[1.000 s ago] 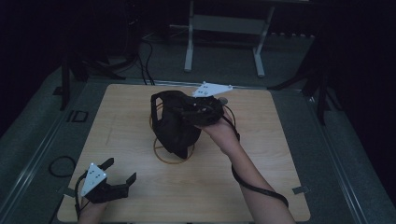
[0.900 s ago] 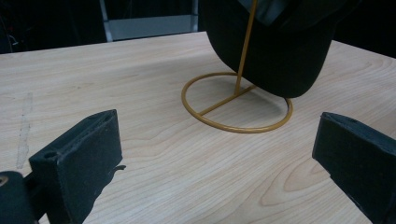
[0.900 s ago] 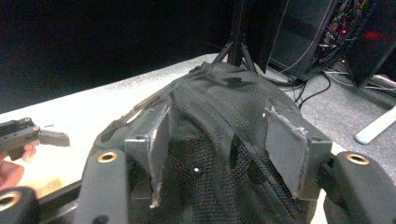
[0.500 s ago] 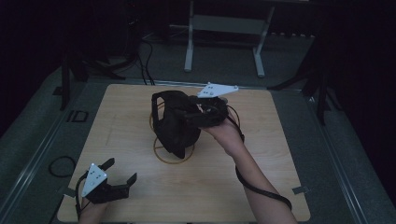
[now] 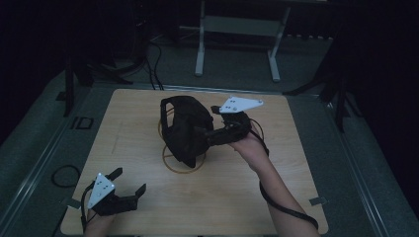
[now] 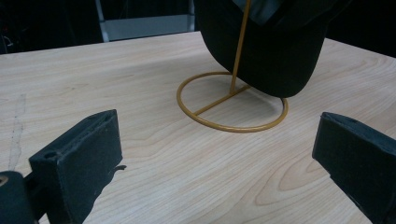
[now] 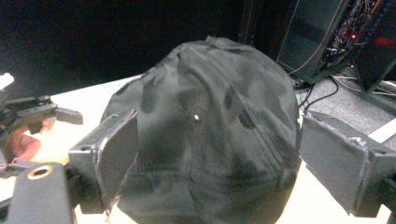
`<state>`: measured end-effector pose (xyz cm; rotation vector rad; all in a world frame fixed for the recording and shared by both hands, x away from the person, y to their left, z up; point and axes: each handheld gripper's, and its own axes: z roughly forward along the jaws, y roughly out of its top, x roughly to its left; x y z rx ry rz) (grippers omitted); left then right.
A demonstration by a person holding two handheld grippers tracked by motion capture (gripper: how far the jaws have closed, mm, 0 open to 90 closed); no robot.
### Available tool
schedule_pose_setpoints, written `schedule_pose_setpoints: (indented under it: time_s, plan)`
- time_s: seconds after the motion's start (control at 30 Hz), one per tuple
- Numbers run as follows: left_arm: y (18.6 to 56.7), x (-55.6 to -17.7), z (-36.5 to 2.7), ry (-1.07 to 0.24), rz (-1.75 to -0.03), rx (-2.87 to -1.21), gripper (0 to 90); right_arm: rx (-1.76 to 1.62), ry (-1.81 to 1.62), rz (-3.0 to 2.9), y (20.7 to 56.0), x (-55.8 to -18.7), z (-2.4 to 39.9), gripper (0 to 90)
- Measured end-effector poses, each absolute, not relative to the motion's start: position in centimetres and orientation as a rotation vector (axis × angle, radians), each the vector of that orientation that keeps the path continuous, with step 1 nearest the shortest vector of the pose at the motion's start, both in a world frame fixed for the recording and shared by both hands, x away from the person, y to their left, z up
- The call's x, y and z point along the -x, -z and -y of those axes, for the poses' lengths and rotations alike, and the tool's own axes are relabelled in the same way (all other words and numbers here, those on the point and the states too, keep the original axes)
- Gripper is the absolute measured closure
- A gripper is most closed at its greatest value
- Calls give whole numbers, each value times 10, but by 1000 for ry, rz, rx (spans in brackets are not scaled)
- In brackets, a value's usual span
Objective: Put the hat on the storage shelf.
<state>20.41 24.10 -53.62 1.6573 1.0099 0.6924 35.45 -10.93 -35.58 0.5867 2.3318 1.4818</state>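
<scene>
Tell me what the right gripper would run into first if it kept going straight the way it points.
Probably the black cap on the gold wire stand: it sits right ahead of the open right gripper, though the gap is hard to judge.

A cap (image 5: 185,128) sits on a wire stand (image 5: 184,165) near the middle of the worktop (image 5: 296,197). The stand's ring base lies flat on the worktop, under the cap. The right gripper (image 5: 205,136) is just right of the cap, its 2 fingers either side of the crown. The left gripper (image 5: 129,182) is at the near left corner, well apart from the stand.
</scene>
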Motion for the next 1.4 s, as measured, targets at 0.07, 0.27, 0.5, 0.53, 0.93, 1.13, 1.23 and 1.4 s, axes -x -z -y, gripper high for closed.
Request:
schedule_pose_setpoints:
  time_s: [0.07, 0.27, 0.5, 0.53, 0.93, 1.13, 1.23, 1.4]
  plan:
    - [536, -204, -241, -694, -1011, -1658, 20, -594, -1484, -2317, 357, -354, 114, 125]
    - [536, -204, -241, -695, -1010, -1655, 20, -624, -1457, -2313, 364, -355, 129, 124]
    - [537, -204, -241, -696, -1009, -1658, 20, -640, -1426, -2312, 375, -354, 142, 124]
    - [537, -204, -241, -696, -1009, -1658, 20, -641, -1423, -2315, 377, -353, 144, 124]
    - [538, -204, -240, -692, -1007, -1665, 20, -685, -1411, -2331, 403, -353, 166, 131]
    - [538, -204, -240, -693, -1004, -1664, 20, -708, -1380, -2349, 419, -352, 174, 131]
    - [538, -204, -240, -693, -1005, -1665, 20, -724, -1379, -2349, 426, -351, 180, 131]
    - [538, -204, -241, -696, -1007, -1664, 20, -744, -1377, -2347, 437, -348, 188, 131]
